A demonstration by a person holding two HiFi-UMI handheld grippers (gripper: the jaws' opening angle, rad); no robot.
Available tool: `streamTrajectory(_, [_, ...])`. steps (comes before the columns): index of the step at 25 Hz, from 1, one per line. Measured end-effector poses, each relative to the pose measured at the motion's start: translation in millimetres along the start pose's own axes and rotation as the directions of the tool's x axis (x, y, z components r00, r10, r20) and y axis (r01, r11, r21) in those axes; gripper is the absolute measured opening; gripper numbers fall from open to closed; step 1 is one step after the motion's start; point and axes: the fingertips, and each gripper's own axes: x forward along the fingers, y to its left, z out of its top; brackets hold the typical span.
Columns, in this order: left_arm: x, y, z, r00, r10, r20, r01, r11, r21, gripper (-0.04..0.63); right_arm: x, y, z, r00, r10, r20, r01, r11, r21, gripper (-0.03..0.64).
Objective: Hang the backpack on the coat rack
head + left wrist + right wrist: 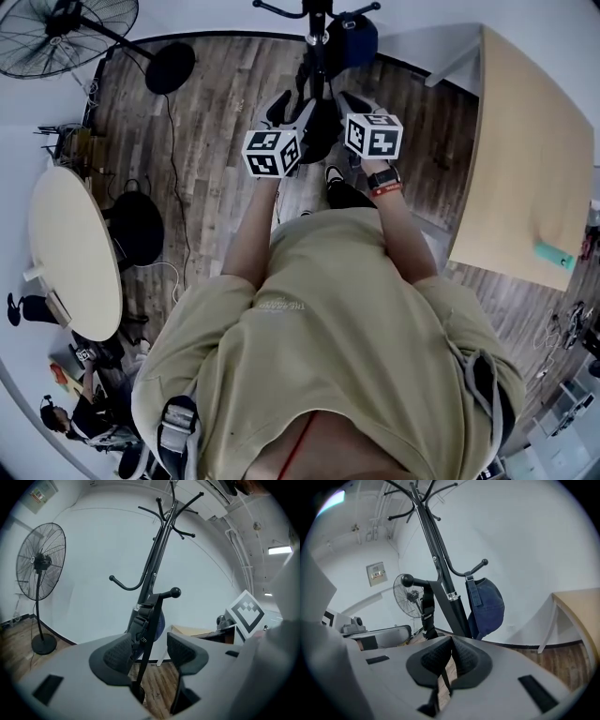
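Nearly done: the backpack [320,137] hangs dark against the near side of the coat rack [157,559], its strap [151,616] looped over a knob-tipped hook [174,592]. The right gripper [451,657] pinches the strap low down. The left gripper [149,654] stands spread, the strap running loose between its jaws. The next move, seemingly, is for the right to let go and back away. White print on the strap's buckle is too small to read.
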Motion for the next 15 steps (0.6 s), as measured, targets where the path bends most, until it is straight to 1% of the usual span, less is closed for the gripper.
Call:
streamTrajectory(3, [-13, 1, 9, 1.000, 0.020, 0.021, -0.021, 1.000, 0.014, 0.246, -13, 6, 10, 0.999, -0.029, 0.036, 0.030, 0.999, -0.035, 0.015])
streamTrajectory(6, [-26, 0, 18, 0.998, 0.041, 0.050, -0.042, 0.999, 0.028, 0.222, -28, 8, 18, 0.996, -0.046, 0.077, 0.050, 0.997, -0.052, 0.015])
streamTrajectory(8, [-33, -4, 26, 0.997, 0.037, 0.069, -0.040, 0.999, 0.037, 0.217, -38, 10, 26, 0.993, -0.049, 0.111, 0.055, 0.997, -0.055, 0.015])
streamTrajectory(12, [-51, -13, 46, 0.994, 0.033, 0.107, -0.041, 0.996, 0.073, 0.185, -62, 22, 44, 0.982, -0.060, 0.180, 0.075, 0.994, -0.080, 0.015])
streamTrajectory(15, [-70, -22, 62, 0.989, 0.038, 0.141, -0.051, 0.995, 0.088, 0.163, -87, 35, 55, 0.971, -0.062, 0.232, 0.087, 0.992, -0.096, 0.015])
